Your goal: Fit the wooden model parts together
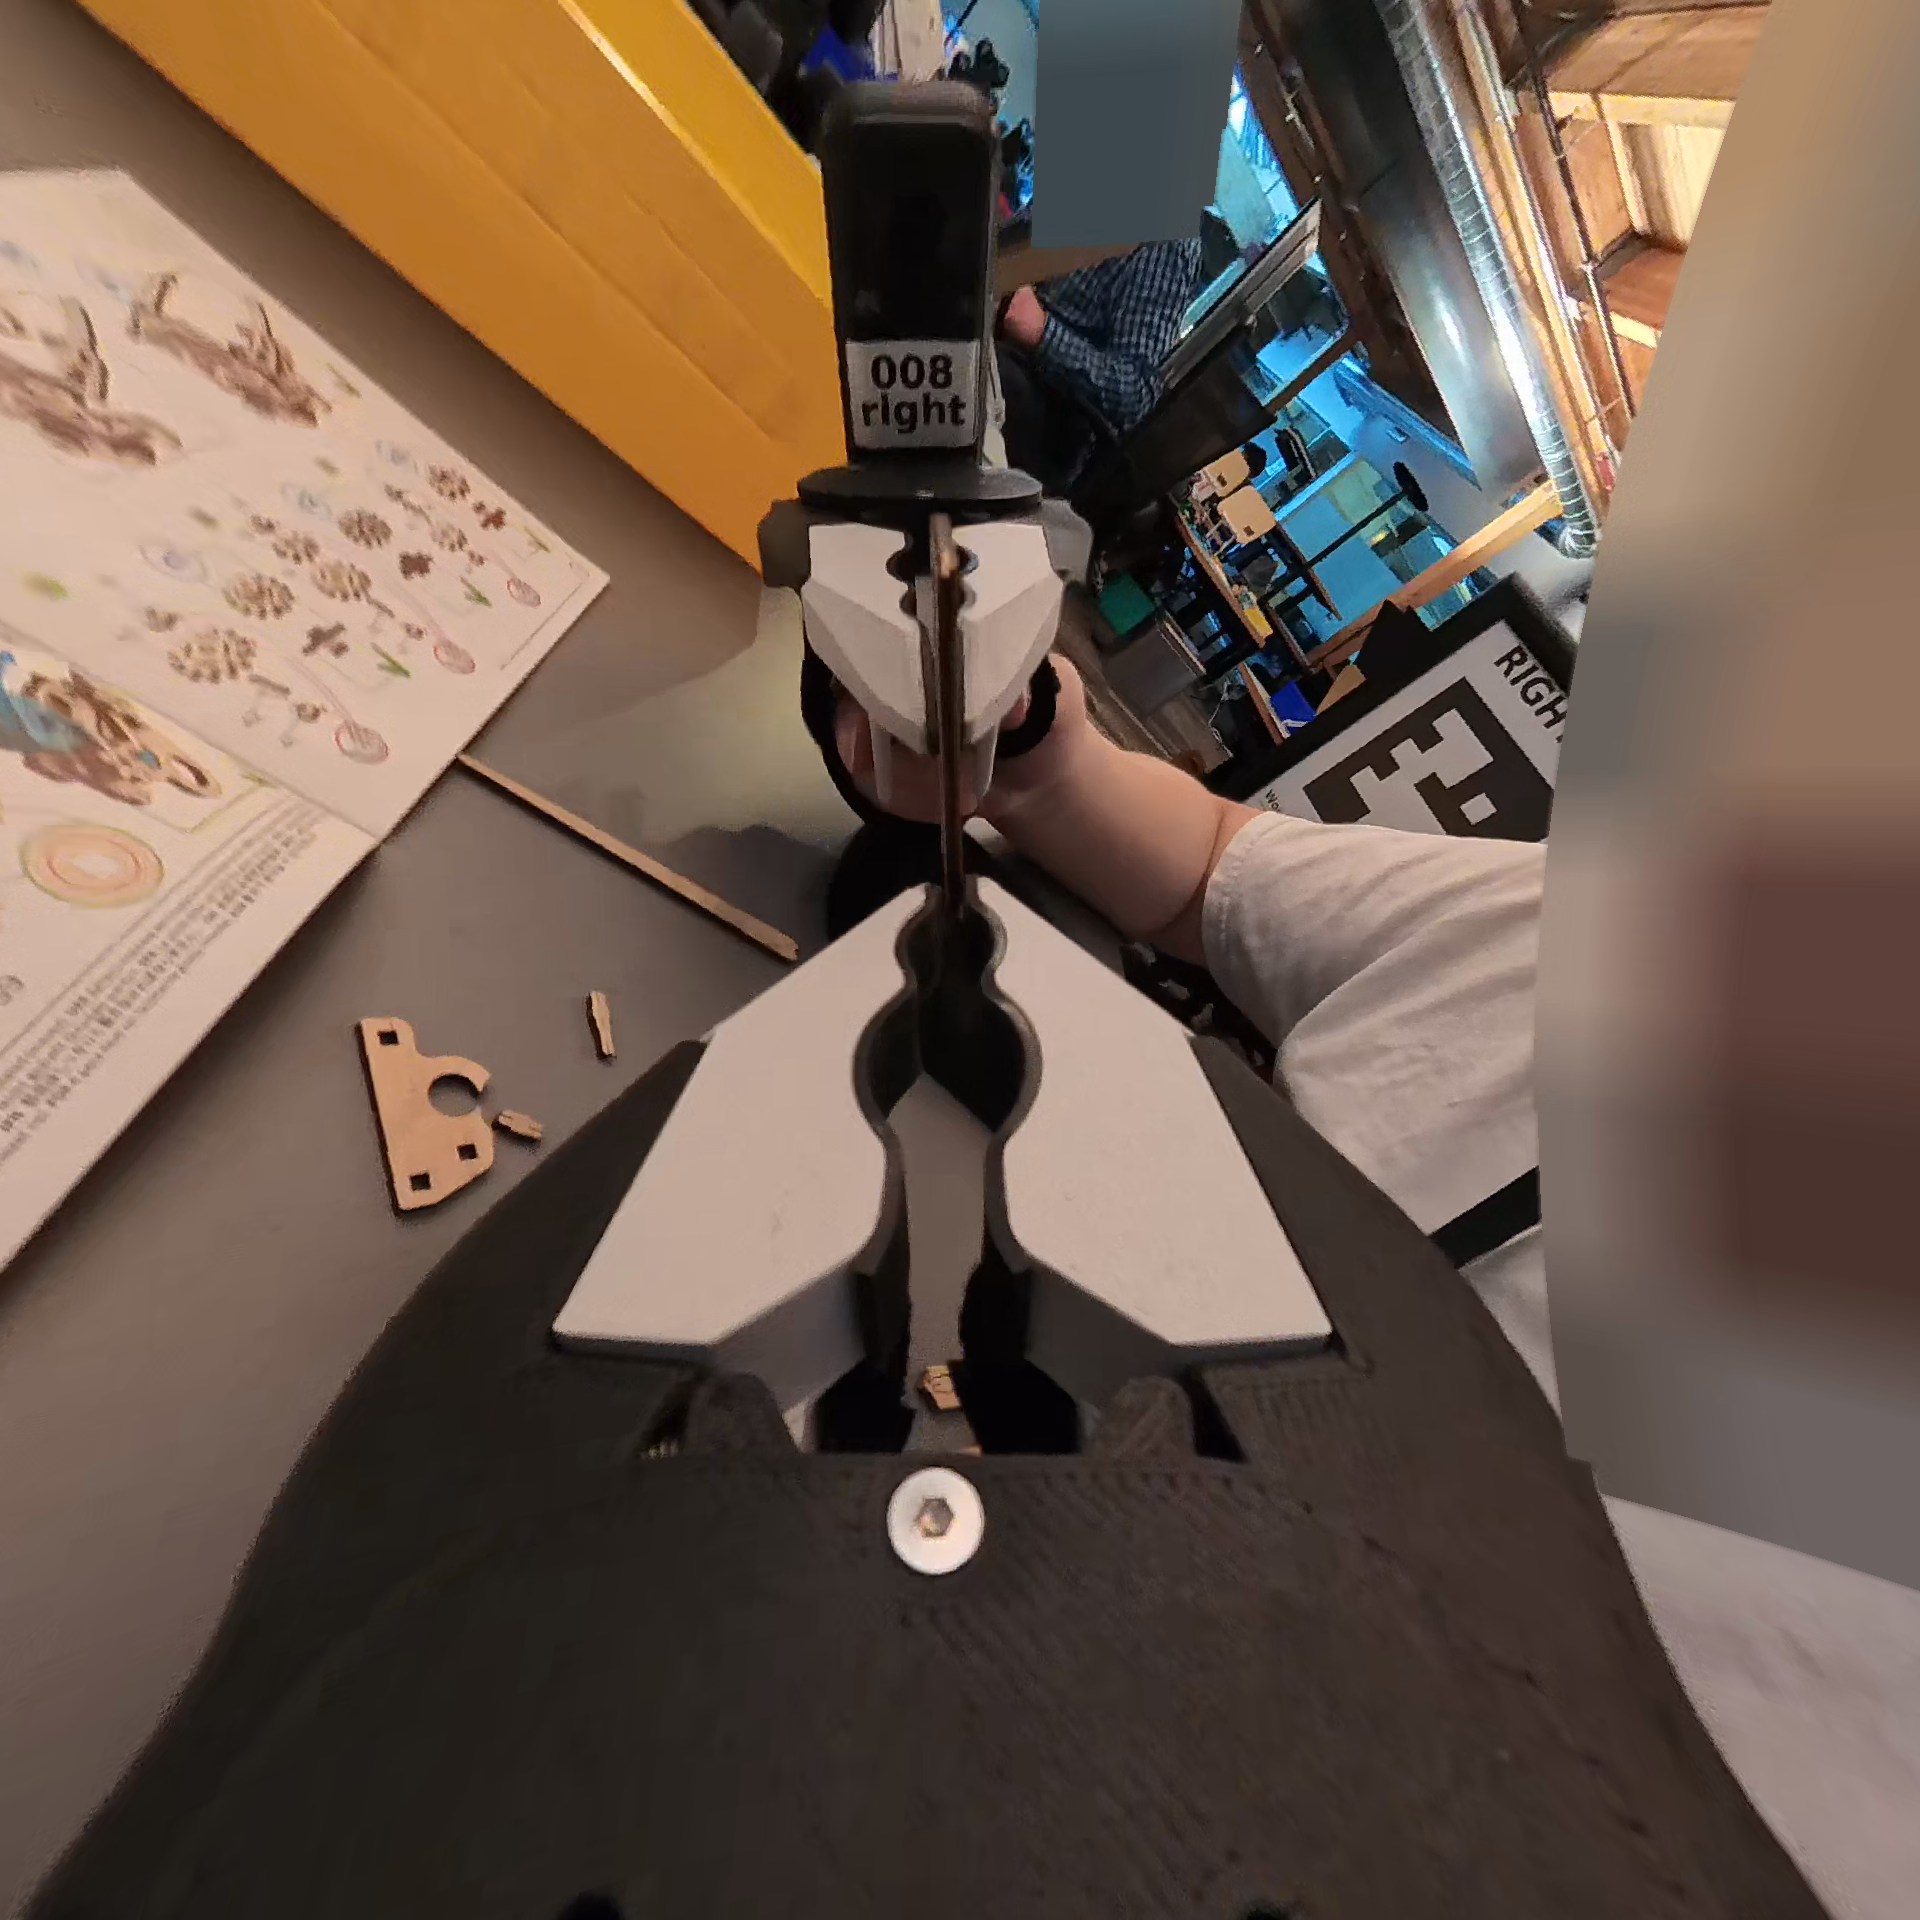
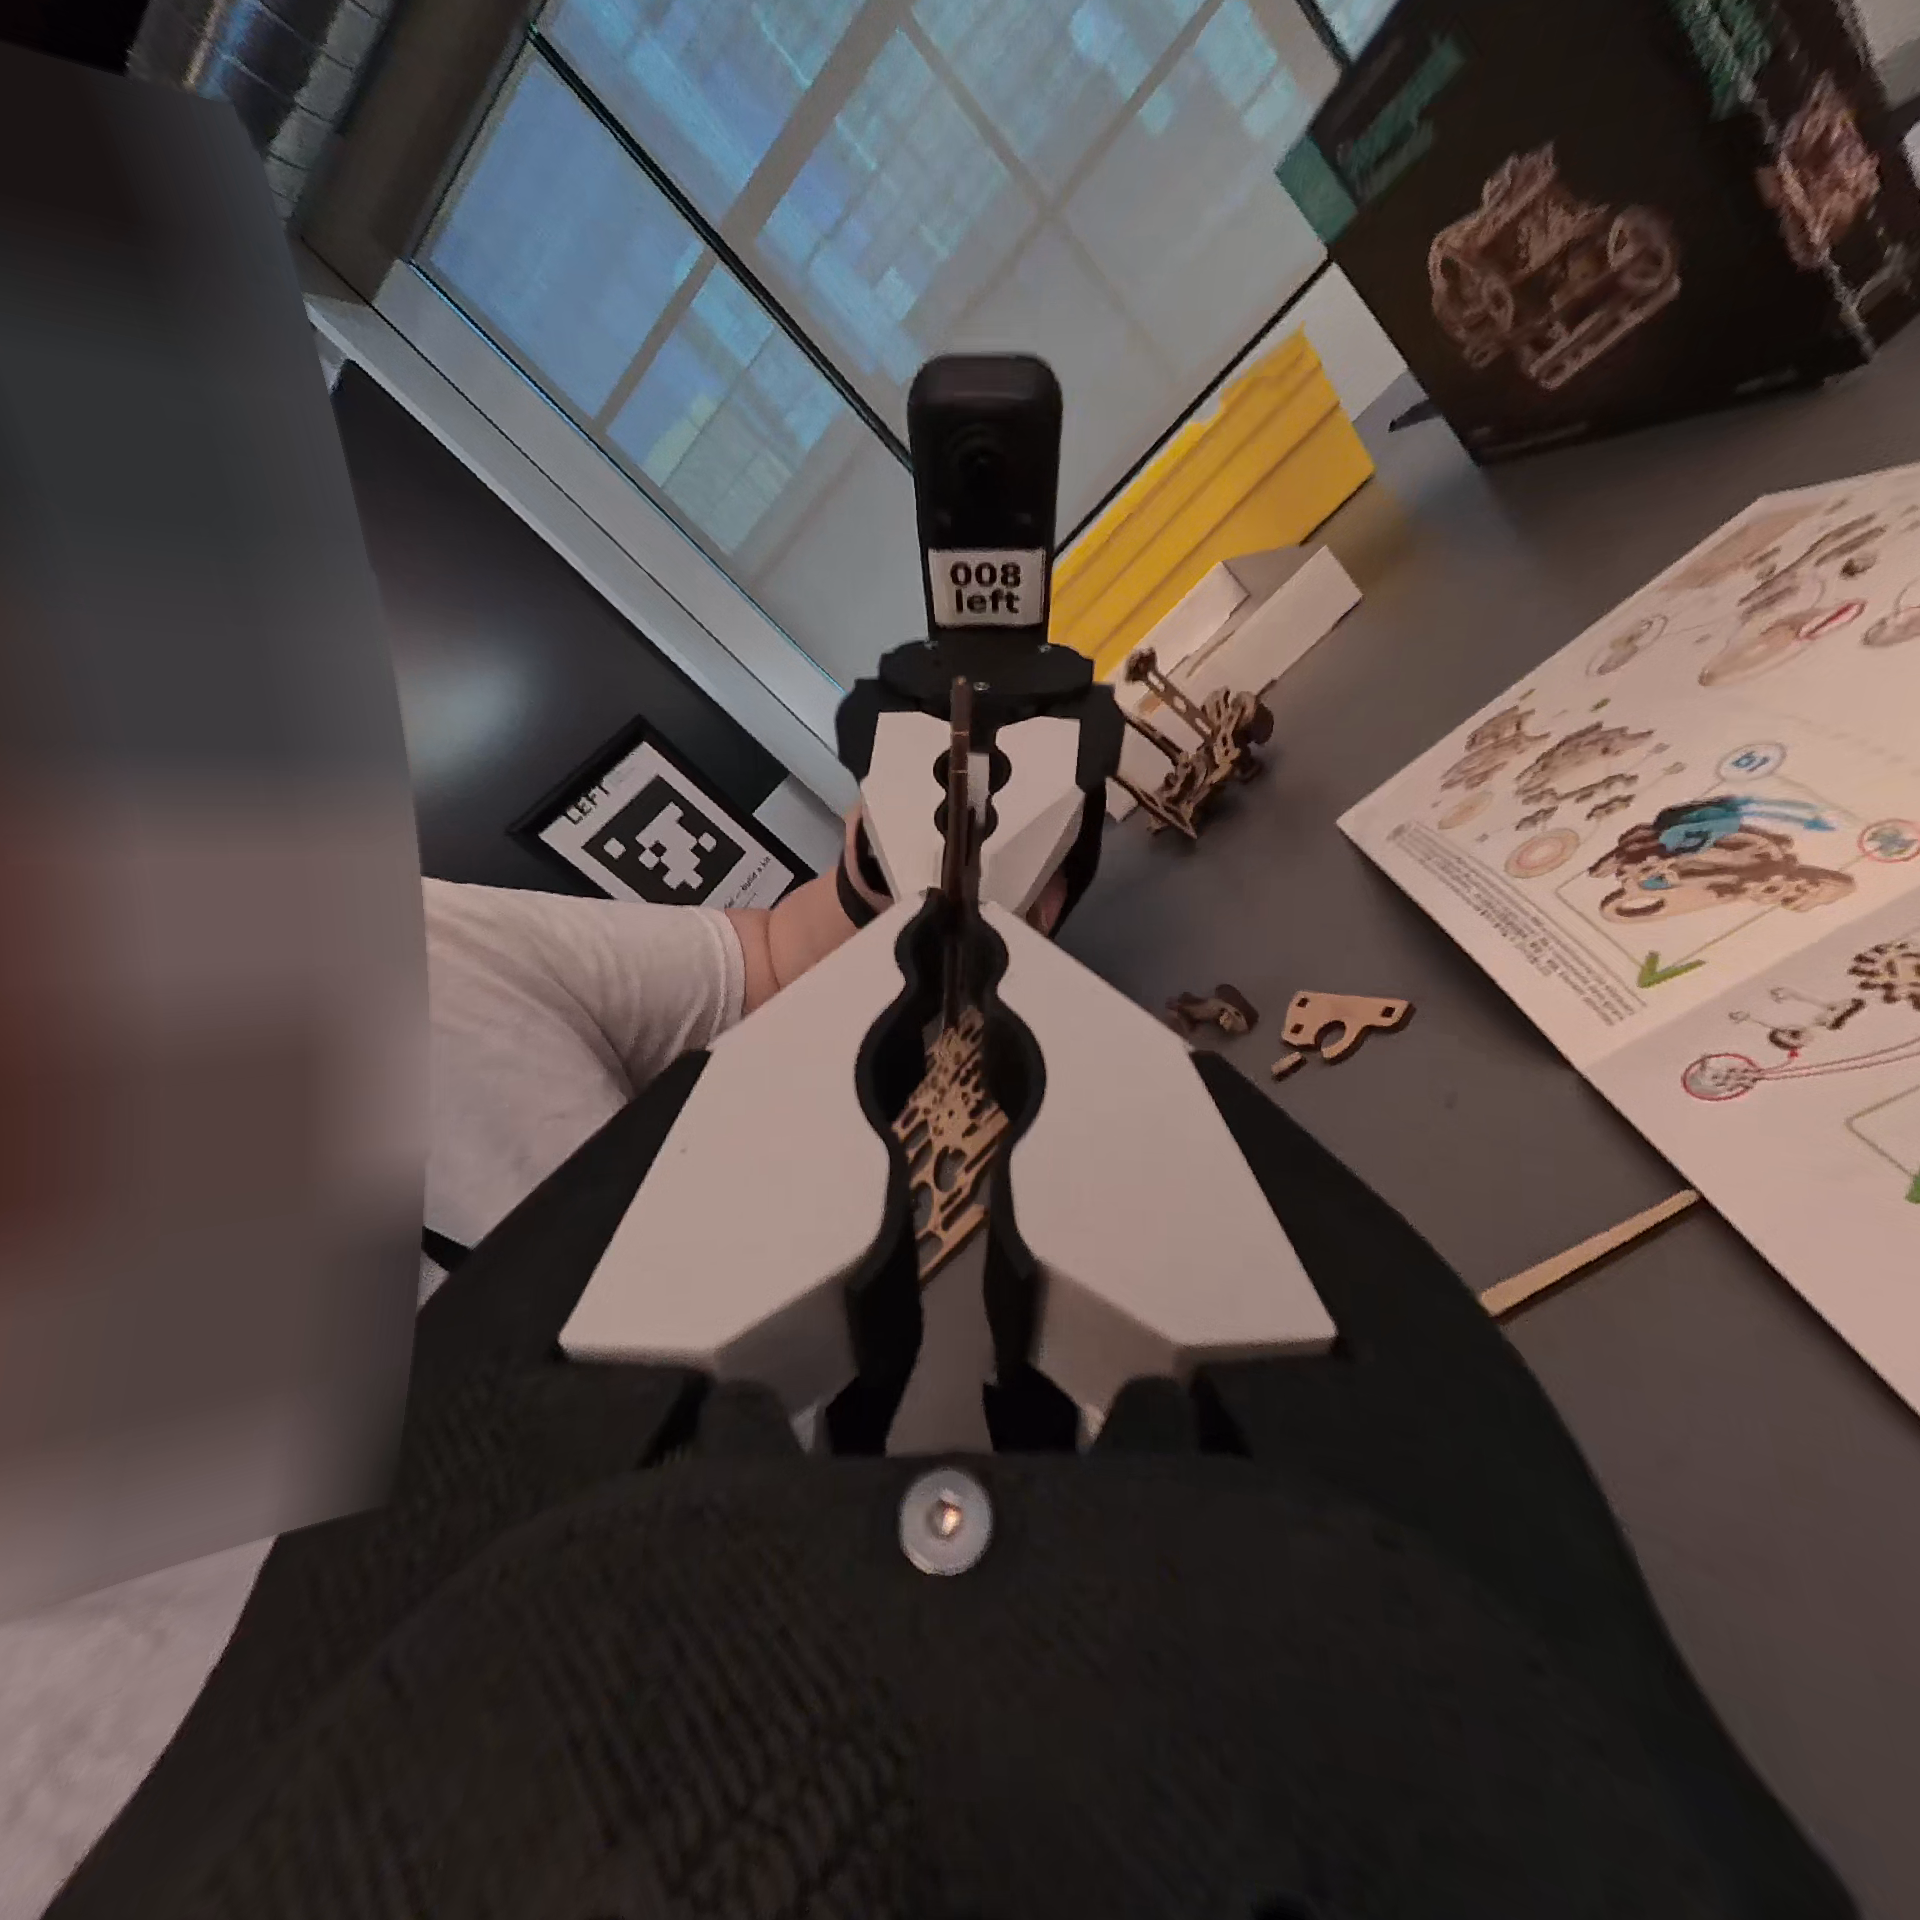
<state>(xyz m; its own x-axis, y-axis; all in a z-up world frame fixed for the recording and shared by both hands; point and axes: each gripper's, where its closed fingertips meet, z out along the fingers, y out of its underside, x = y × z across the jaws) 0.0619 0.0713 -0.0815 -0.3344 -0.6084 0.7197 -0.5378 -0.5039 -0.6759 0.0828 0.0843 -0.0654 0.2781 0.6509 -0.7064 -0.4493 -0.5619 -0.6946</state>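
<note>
Above the grey table [image 1: 582, 862], the two grippers are facing each other nose to nose, both gripping thin wooden pieces seen edge-on. The left gripper [image 1: 945, 914] is holding its jaws pressed together on a thin wooden part [image 1: 943, 727] that runs forward into the tips of the right gripper [image 1: 935, 634], whose jaws are likewise closing on it. From the right wrist view, the right gripper [image 2: 948, 914] is clamping a perforated wooden plate [image 2: 948, 1132], pale and laser-cut, with a dark thin edge continuing toward the left gripper [image 2: 961, 790]. Whether this is one piece shared by both grippers or two pieces already meeting, I cannot tell: the joint sits edge-on and is hidden between the fingertips.

Progress, as a judgement: the mating step is looking underway, not finished. A partly built subassembly [image 2: 1195, 748] is standing on the table beyond the left gripper, so some earlier joining appears done. Several parts are lying loose and unfitted: a flat bracket [image 1: 421, 1112] with square holes and a round notch, a small peg [image 1: 517, 1124] just beside it, a second small sliver [image 1: 601, 1023] nearby, a dark small part [image 2: 1210, 1010], and a long wooden stick [image 1: 623, 857]. The instruction sheet [image 1: 208, 540] is lying open next to them, and the kit box [image 2: 1621, 208] is standing at the far edge. Much of the model seems left to assemble.
</note>
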